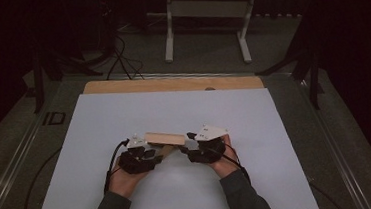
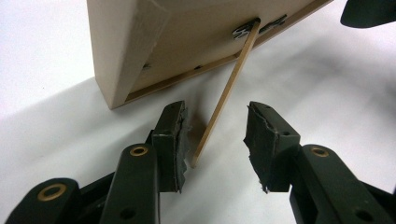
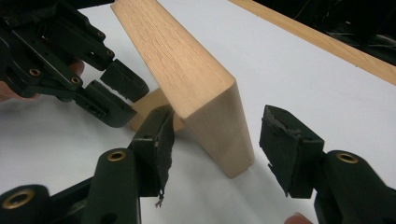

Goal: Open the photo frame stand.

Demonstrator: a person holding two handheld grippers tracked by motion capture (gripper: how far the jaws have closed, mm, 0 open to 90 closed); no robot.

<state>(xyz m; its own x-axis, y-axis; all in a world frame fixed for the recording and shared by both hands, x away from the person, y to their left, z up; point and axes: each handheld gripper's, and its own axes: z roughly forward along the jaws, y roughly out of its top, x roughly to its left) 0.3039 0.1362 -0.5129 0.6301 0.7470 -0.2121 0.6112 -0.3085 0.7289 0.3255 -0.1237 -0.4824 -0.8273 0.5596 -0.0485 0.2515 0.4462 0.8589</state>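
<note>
Wooden frame (image 1: 165, 138) stands on white sheet (image 1: 124, 119), strut (image 2: 224, 95) propping back. Left gripper (image 2: 215, 140) jaws apart, astride strut, holding nothing. Right gripper (image 3: 215, 149) jaws wide, flanking frame end, ungripped.

— Any writing, label, brand or number to be read anywhere?
— None; the pale wooden picture frame (image 3: 196, 88) bears bare grain, its back board (image 2: 205, 42) is blank, and the small grey metal hanger plate (image 2: 245, 30) on it has no legible mark
— And the white sheet covering the table (image 1: 124, 119)?
— Plain, no print or sign on it
</note>
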